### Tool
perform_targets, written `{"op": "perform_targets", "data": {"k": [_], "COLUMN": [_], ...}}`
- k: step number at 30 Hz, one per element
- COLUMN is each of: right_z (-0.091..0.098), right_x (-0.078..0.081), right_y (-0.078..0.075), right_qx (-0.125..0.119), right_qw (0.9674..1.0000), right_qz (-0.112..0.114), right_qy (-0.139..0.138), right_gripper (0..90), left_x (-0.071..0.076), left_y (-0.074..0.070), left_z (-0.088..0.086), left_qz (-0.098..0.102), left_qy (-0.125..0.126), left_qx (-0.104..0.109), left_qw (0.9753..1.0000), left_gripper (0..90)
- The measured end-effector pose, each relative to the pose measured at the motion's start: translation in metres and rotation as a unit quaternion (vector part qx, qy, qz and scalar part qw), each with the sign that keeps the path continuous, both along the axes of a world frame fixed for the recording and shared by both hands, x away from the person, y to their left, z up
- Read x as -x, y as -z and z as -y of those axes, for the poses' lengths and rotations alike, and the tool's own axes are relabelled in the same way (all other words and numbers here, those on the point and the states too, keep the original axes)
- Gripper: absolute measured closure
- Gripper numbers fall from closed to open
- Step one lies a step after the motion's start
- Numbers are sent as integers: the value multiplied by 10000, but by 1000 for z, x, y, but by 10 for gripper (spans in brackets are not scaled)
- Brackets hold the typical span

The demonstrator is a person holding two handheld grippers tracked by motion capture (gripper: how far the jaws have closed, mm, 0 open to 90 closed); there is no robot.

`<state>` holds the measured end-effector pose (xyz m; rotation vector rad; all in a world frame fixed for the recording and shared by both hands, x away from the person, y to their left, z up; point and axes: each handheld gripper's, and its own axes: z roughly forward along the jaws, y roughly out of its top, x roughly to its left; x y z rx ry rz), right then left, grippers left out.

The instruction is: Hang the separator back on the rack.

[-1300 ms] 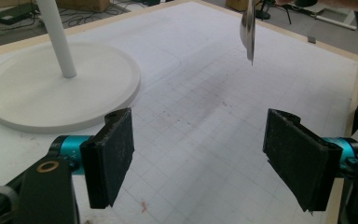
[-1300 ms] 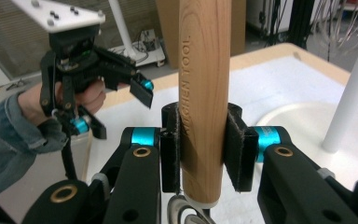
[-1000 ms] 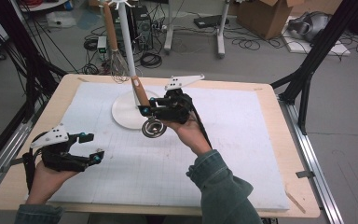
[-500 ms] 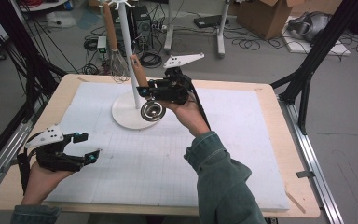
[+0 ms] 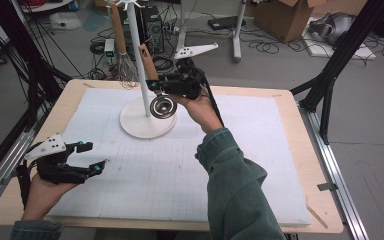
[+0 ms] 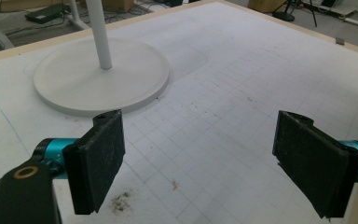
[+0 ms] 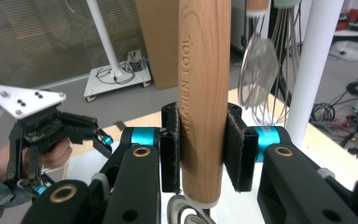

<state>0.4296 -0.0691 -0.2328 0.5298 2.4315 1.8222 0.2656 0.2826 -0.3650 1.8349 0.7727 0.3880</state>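
Right gripper (image 7: 204,154): black jaws, teal joints, clamped on a tan wood handle (image 7: 204,88) lettered "KITCHEN TOOL"; silver metal head (image 5: 162,106) below it. White stand (image 5: 147,119) just beside it, steel whisk (image 5: 126,75) behind. Left gripper (image 6: 200,158): black pads, teal joints, over a white mat (image 6: 223,121) with faint grey grid. Table (image 5: 325,200) edge light wood. Sleeve (image 5: 232,185) green.

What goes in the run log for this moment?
right claw: shut on wooden-handled strainer | beside stand pole | left claw: open, over mat
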Motion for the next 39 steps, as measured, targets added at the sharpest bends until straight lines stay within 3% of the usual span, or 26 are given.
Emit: {"op": "perform_targets", "data": {"k": [10, 14, 31, 39], "right_z": [-14, -17, -40, -44], "right_x": [-14, -19, -33, -40], "right_y": [-19, -26, -63, -62], "right_qx": [-31, -154, -121, -59], "right_qw": [10000, 9999, 9991, 9986], "right_qz": [41, 19, 310, 254], "right_qy": [19, 23, 267, 462], "right_gripper": [706, 706, 706, 705], "left_x": [1, 1, 1, 2], "left_y": [-1, -1, -2, -3], "left_z": [-5, -6, -12, -15], "left_qz": [36, 17, 35, 63], "left_qy": [-53, -75, -118, -139], "left_qx": [7, 41, 101, 123], "left_qw": [10000, 10000, 9999, 9998], "left_gripper": [169, 168, 166, 166]}}
